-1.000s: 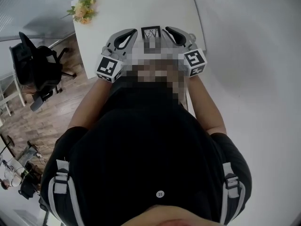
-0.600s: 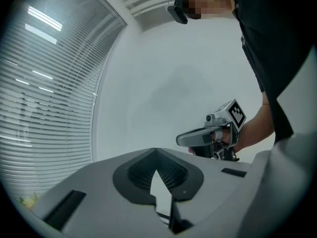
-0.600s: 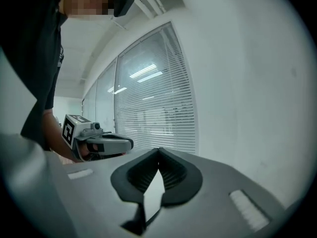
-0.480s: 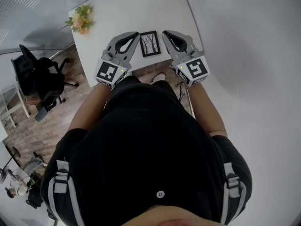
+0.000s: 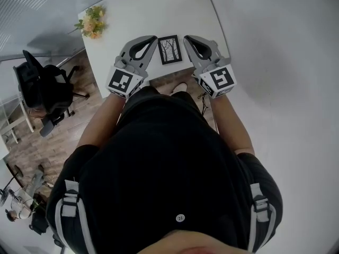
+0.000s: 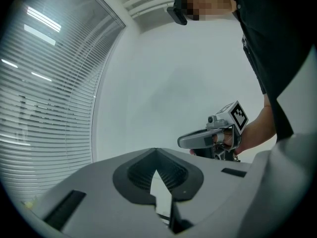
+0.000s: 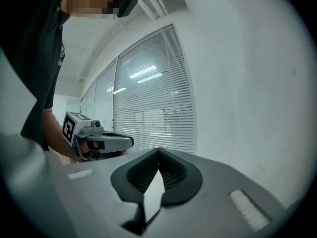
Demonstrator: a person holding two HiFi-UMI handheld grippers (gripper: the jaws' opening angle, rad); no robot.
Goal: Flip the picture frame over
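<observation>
The picture frame [image 5: 170, 49] lies flat on the white counter [image 5: 139, 12], close to the counter's near edge and at 12 o'clock from the person [image 5: 169, 179] in the head view. It lies face up, and it holds a print of bare, dark trees on a pale ground inside a black border. The left tool [image 5: 154, 38] sits at 9 o'clock of the frame and the right tool [image 5: 186, 37] at 3 o'clock, each just beside a long side of the frame with its tip near the frame's far corners. Whether either tip touches the frame cannot be told from above. In the left gripper view the left tool's jaws are pressed together at the tips with nothing pinched between them, and only a small diamond-shaped gap shows lower down. The right gripper view shows the right tool's jaws pressed together in the same way, also empty. Each of these views catches the other tool, held in a hand against a pale wall or slatted window blinds [image 6: 44, 108]. A bunch of yellow and orange flowers [image 5: 91, 21] stands at the far left corner of the counter, at about 10 o'clock from the frame (any vase under them is too small to make out). A black office chair [image 5: 45, 86] stands on the wooden floor [image 5: 63, 134] at 8 o'clock, well apart from the counter.
</observation>
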